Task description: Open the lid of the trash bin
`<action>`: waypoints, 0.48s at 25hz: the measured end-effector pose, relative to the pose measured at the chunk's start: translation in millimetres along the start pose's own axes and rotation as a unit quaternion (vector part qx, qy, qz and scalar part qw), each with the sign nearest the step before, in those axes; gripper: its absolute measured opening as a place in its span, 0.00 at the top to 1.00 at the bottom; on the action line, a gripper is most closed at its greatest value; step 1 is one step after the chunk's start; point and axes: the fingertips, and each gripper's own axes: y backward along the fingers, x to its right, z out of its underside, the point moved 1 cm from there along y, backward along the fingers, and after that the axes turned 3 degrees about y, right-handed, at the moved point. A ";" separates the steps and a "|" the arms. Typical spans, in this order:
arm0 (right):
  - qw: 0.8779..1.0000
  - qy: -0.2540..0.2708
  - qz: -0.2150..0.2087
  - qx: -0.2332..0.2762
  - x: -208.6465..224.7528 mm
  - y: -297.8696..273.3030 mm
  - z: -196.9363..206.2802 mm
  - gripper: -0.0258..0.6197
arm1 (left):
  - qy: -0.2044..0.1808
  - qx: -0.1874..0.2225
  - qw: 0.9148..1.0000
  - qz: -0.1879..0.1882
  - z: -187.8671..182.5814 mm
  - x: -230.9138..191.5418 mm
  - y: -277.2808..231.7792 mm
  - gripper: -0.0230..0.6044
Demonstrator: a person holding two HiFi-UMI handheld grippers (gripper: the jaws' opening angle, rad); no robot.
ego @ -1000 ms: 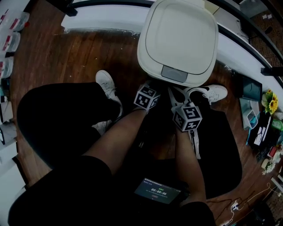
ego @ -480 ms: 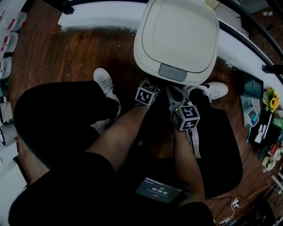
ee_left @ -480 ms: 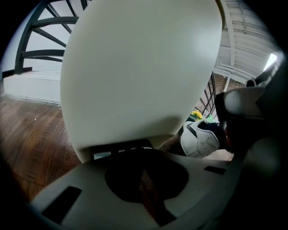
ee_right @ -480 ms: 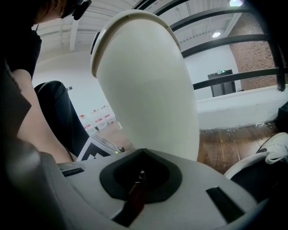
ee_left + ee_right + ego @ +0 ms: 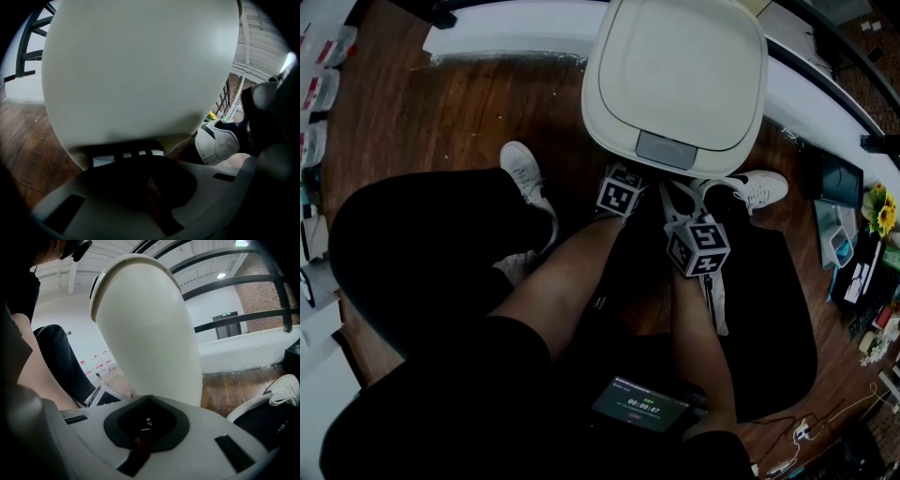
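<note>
Obs.: the trash bin [image 5: 675, 75] stood on the wooden floor [image 5: 441, 122] at its far edge, close against a white ledge. Its lid [image 5: 680, 56] was still down. The grey press tab [image 5: 666, 150] at the lid's front rim faced the seated person.

The left hand-held gripper [image 5: 150, 180] was closed and empty, its jaws together. It sat just beside the bin's front wall, below the tab. From its own view the bin filled nearly everything, with a dark recess low on the wall; I could not tell whether that was a pedal. Closed jaws suit a push better than a pinch, so I judged it was lined up to press or lift at the front.

The right hand-held gripper [image 5: 146, 420] was likewise closed on nothing and held farther from the bin, probably in reserve.

A white shoe [image 5: 755, 190] rested just right of the bin. Contact with tab or lid: none seen.
</note>
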 end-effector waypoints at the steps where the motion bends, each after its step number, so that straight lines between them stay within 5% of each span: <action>1: 1.000 0.000 0.000 0.001 0.2 -0.2 -0.7 0.93 | 0.002 -0.004 1.000 0.002 2.1 0.3 -1.6 0.91; 12: 0.999 -0.018 0.026 -0.002 17.8 -1.5 5.1 0.93 | 0.018 -0.010 0.999 -0.028 4.3 -8.0 -8.2 0.91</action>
